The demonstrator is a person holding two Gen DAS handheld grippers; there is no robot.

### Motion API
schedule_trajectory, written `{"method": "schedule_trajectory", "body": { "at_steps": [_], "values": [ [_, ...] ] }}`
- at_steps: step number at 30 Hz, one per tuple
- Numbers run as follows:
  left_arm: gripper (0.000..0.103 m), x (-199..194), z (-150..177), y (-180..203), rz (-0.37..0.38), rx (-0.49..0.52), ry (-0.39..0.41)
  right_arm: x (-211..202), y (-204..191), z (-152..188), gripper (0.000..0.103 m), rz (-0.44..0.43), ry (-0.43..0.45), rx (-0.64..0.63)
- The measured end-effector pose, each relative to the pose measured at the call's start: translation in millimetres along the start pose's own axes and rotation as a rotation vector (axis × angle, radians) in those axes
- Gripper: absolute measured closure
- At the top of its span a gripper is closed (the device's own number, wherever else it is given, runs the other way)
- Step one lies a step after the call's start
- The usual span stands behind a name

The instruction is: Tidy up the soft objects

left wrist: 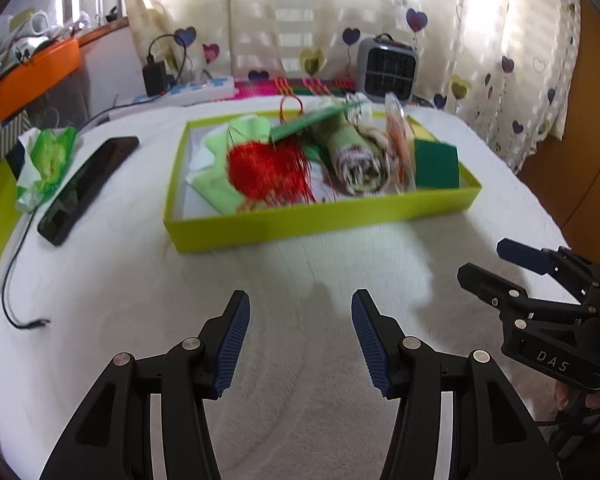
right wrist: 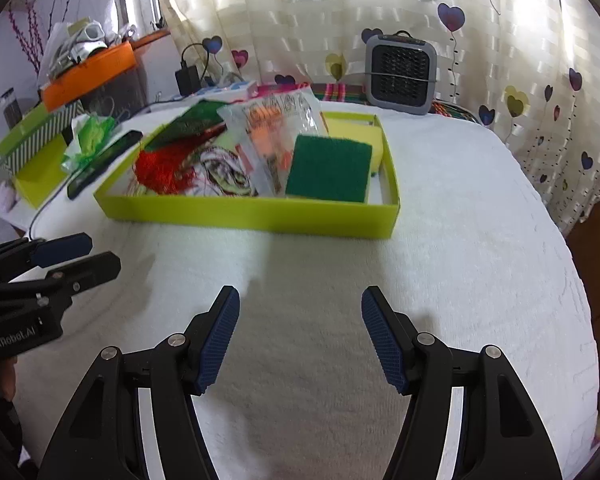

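My right claw [right wrist: 300, 336] fills the bottom of the frame, its two blue-padded fingers [right wrist: 218, 340] spread wide with nothing between them, over the white fluffy cloth covering the table [right wrist: 460, 260]. Above centre sits a shallow lime-green cardboard box [right wrist: 260, 216] holding a green scouring sponge [right wrist: 328, 170], a clear plastic packet with orange contents [right wrist: 276, 136], a red stringy bundle [right wrist: 160, 170] and a rolled patterned cloth [right wrist: 224, 170]. My left claw [right wrist: 80, 256] pokes in at the left edge, jaws apart.

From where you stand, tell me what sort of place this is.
Probably a room in a home: heart-print curtains at the back, a small grey heater, and a power strip beside a surface under a white fleecy cover.
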State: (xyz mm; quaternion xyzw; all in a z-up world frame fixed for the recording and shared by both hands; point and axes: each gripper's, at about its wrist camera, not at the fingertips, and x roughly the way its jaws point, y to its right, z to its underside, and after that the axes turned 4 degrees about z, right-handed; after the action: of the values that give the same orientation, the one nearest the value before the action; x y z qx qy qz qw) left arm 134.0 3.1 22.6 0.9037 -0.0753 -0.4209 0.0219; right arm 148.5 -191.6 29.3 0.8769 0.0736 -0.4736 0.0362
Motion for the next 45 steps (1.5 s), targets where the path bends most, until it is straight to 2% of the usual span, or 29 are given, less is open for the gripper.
{"method": "schedule_trajectory", "body": {
  "at_steps": [3,15,20,23,45],
  "values": [
    [0.051,9.0,6.3,3.1,-0.011,-0.005,-0.024,2.6,1.2,3.5,0.039,0.017,-0.017,-0.001],
    [0.05,20.8,9.1,3.1,-0.053,-0.044,-0.024,11.7,5.7,8.5,0.039,0.059,-0.068,0.014],
    [0.041,22.7,11.1,7.3,-0.055,-0.054,-0.003,13.0,3.5,9.2,0.037,0.071,-0.075,0.003],
    [0.04,25.4,10.1,13.9,-0.089,-0.022,-0.012,13.2,4.3,9.2,0.037,0.07,-0.076,0.007],
    [0.039,26.4,9.8,12.5,-0.088,-0.033,-0.011,13.6,3.6,9.5,0.036,0.072,-0.075,0.006]
  ]
}}
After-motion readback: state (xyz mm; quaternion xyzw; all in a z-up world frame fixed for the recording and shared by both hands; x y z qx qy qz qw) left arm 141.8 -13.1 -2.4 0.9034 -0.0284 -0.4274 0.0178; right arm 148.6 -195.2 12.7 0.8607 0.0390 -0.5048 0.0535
